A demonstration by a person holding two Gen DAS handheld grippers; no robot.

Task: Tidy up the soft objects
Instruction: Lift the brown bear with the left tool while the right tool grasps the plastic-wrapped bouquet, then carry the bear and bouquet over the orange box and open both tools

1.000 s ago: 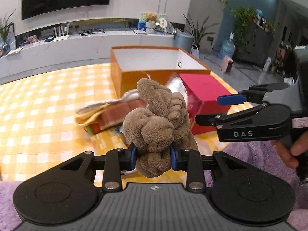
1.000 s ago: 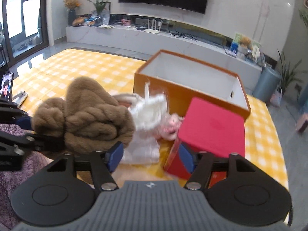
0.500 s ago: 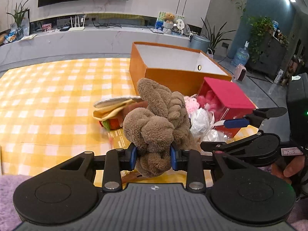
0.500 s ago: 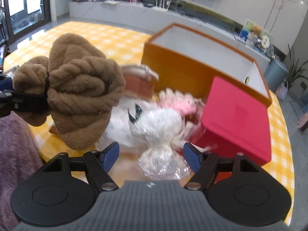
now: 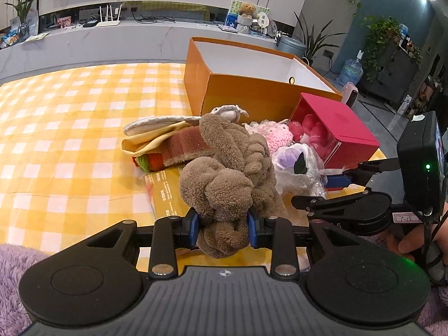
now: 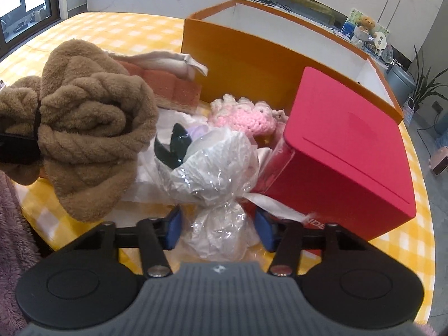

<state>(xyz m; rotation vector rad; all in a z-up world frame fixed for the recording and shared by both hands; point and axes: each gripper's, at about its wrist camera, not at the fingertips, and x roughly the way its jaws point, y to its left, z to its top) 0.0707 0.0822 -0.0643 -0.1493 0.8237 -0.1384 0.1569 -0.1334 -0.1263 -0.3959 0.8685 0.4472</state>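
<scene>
Knotted brown plush toy (image 5: pixel 226 179) was pinched in left gripper (image 5: pixel 223 227). Right gripper (image 6: pixel 218 229) was held spread around crinkled clear plastic-wrapped bundle (image 6: pixel 215 173), near red box (image 6: pixel 344 151).

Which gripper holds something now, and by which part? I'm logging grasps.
The left gripper pinches the brown knotted plush by its lower end. The right gripper is open, straddling the plastic-wrapped toy.

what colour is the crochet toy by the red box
Pink crochet toy, clearest in the right wrist view.
</scene>
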